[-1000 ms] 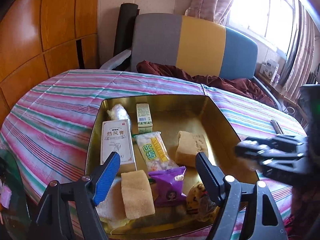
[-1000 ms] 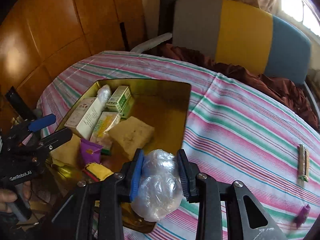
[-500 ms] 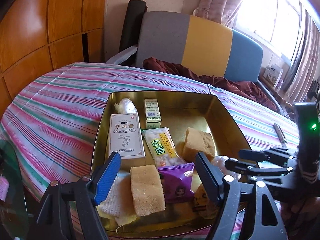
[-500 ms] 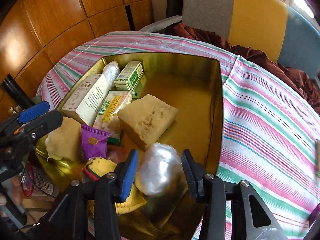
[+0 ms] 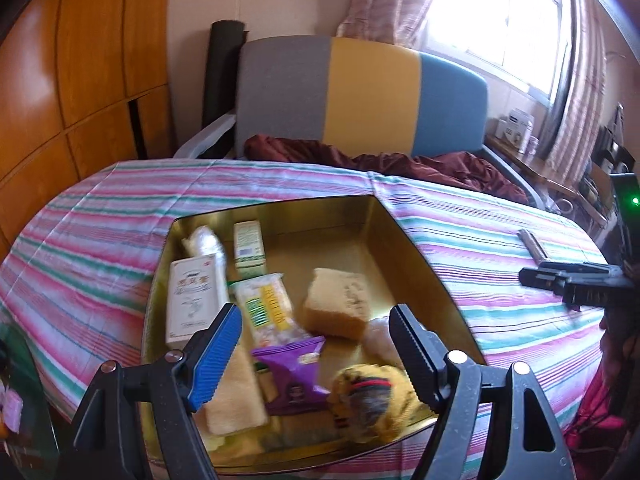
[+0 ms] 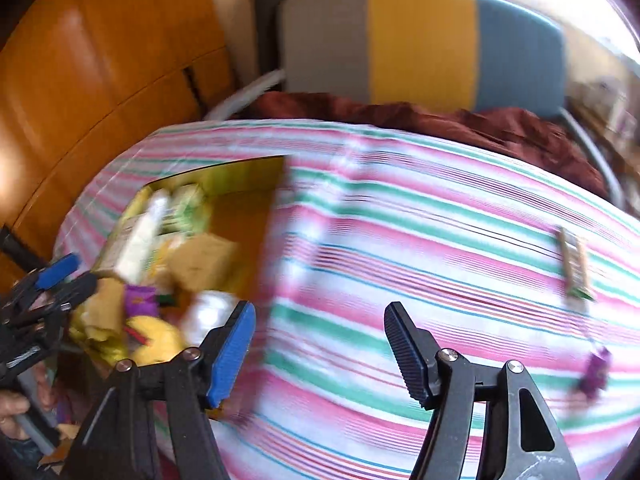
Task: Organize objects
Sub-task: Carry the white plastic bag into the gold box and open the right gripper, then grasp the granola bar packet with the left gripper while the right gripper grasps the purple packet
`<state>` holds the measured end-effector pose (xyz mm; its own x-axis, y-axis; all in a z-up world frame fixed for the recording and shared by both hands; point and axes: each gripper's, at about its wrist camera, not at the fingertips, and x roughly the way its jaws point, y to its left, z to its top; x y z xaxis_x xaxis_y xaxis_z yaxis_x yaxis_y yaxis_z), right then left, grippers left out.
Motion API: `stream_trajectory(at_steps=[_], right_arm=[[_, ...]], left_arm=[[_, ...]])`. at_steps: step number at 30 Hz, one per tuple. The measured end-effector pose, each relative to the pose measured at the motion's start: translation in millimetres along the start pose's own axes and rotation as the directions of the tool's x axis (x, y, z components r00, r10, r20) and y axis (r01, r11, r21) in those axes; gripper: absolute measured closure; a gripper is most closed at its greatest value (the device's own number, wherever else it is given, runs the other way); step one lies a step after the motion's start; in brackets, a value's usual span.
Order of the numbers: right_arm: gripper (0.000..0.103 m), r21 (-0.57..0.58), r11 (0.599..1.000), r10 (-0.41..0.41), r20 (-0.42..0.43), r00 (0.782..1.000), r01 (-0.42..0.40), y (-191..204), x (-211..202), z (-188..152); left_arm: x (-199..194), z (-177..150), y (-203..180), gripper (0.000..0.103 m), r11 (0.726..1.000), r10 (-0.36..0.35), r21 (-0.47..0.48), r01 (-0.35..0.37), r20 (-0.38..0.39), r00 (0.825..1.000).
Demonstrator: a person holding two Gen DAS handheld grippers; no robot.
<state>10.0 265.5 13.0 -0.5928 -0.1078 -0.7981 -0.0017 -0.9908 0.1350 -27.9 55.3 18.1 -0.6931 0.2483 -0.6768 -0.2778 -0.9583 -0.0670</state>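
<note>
Landmark: gold tin tray (image 5: 416,248) on the striped tablecloth (image 5: 100,216).
Right gripper (image 6: 320,352): jaws opening, nothing between them, over the cloth just right of the tray.
Left gripper (image 5: 316,348): spread wide, empty, above the tray's near edge.
Plastic-wrapped ball (image 6: 208,312): inside the tray, near right corner, beside the sponge (image 5: 340,304).
Tray contents: white box (image 5: 192,292), purple packet (image 5: 292,372), yellow knitted item (image 5: 376,396).
Outside tray: wooden clip (image 6: 574,268), well right.
</note>
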Motion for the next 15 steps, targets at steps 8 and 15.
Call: stream_trajectory(at_steps=[8,15], right_arm=[[0.031,0.215,0.961,-0.185,0.020,0.983,0.176,-111.8,-34.5,-3.4],[0.025,0.427,0.858,-0.318,0.002,0.948,0.286,-206.4,-48.9,-14.9]], left_arm=[[5.3,9.0,-44.6,0.026,0.993,-0.054,0.100,0.054,-0.003,0.999],[13.8,16.2,-87.4,0.026,0.980,-0.101,0.170,0.103,-0.020,0.995]])
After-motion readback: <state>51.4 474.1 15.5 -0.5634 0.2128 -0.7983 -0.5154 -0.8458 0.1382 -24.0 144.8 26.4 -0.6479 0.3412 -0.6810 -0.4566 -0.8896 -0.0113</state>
